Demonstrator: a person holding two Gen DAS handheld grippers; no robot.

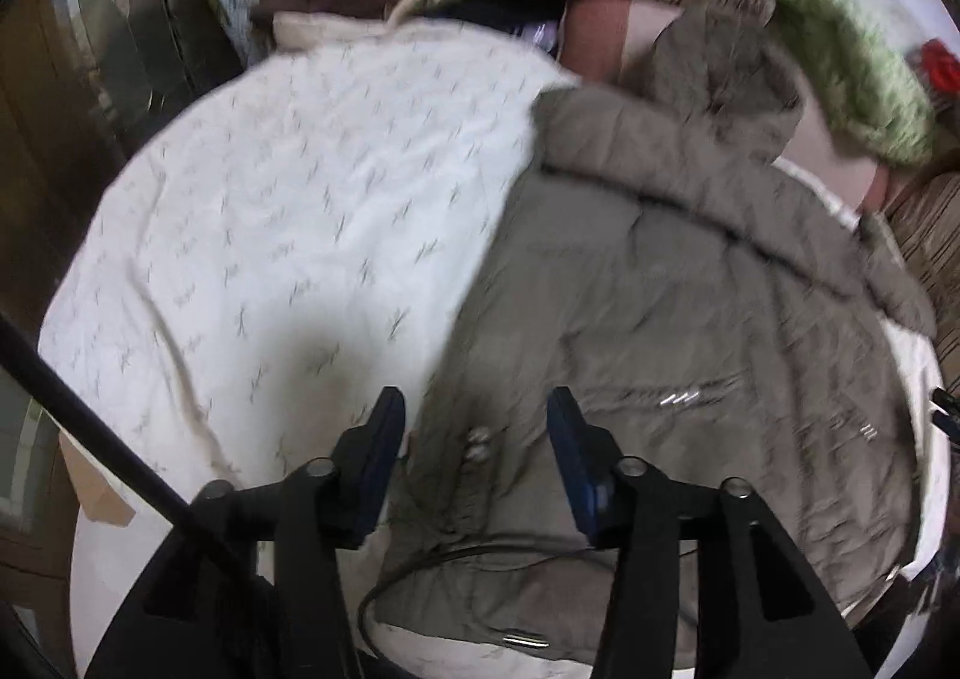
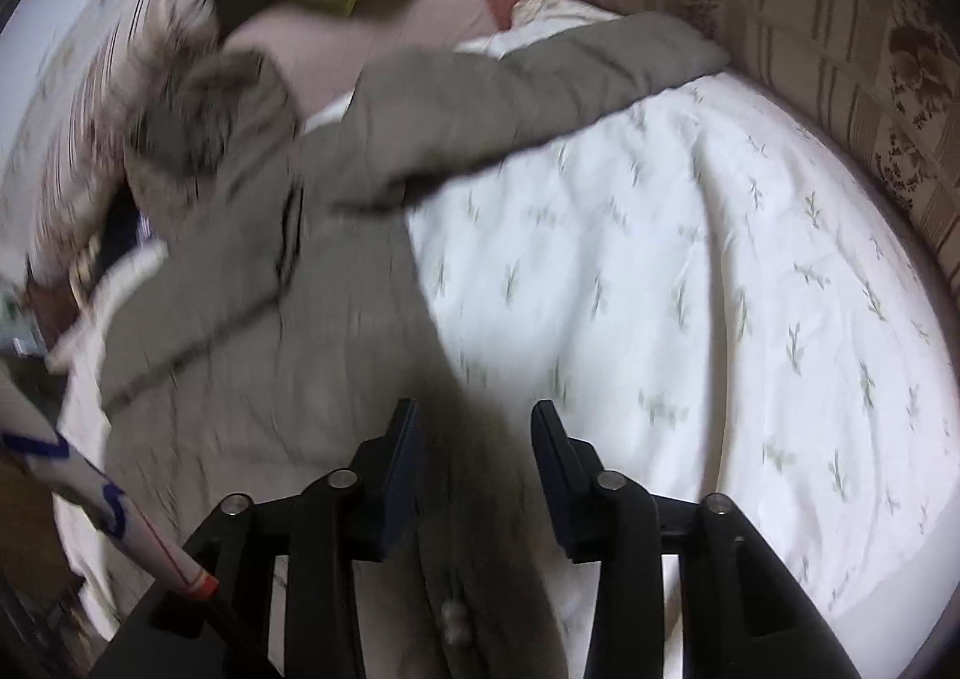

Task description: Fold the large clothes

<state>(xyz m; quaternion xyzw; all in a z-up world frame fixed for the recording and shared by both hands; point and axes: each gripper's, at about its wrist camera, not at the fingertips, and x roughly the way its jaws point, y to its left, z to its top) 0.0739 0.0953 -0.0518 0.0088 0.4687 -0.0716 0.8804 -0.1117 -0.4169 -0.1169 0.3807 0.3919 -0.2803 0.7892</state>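
Coat was spread flat on the bed, ready for folding; left gripper and right gripper hung over its near hem, both released, grasping nothing.

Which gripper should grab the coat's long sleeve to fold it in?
Probably the right gripper: the grey-brown padded coat's outstretched sleeve lies ahead of its open jaws. The left gripper, also open, faces the coat's body.

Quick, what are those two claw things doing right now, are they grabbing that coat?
Left gripper: open, holding nothing, above the coat.
Right gripper: open, holding nothing, over the coat's edge.
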